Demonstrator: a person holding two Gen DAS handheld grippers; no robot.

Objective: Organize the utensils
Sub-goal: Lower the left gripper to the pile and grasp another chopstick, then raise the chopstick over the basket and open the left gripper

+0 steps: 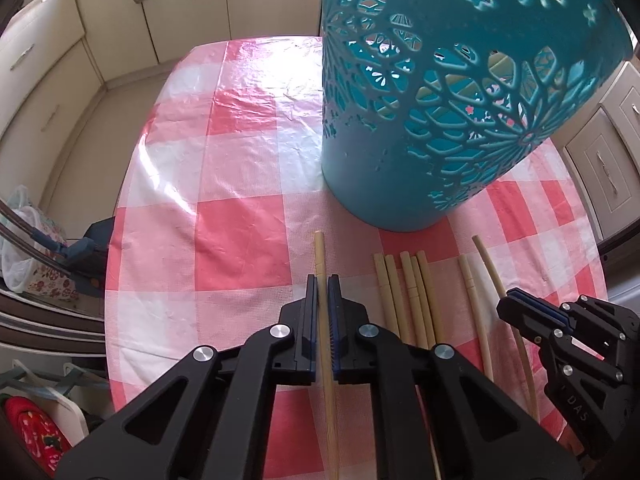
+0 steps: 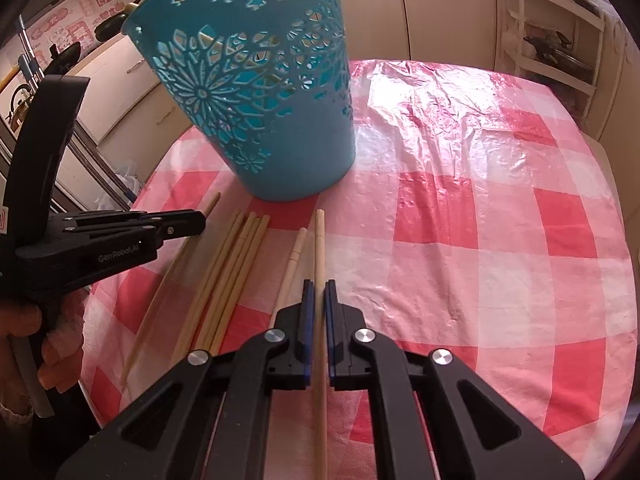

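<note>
Chopsticks (image 2: 236, 272) lie on the table (image 2: 480, 208) before the basket (image 2: 260, 112).

Eight chopsticks (image 1: 416, 300) show, as far as the bunched ones can be counted: one clamped in the left tongs (image 1: 323, 280), one in the right tongs (image 2: 319, 285), and six lying between them. One blue basket (image 1: 440, 120) stands beyond both tongs.

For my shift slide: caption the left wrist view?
Left gripper shut on one pale wooden chopstick before the teal cut-out plastic basket.
</note>
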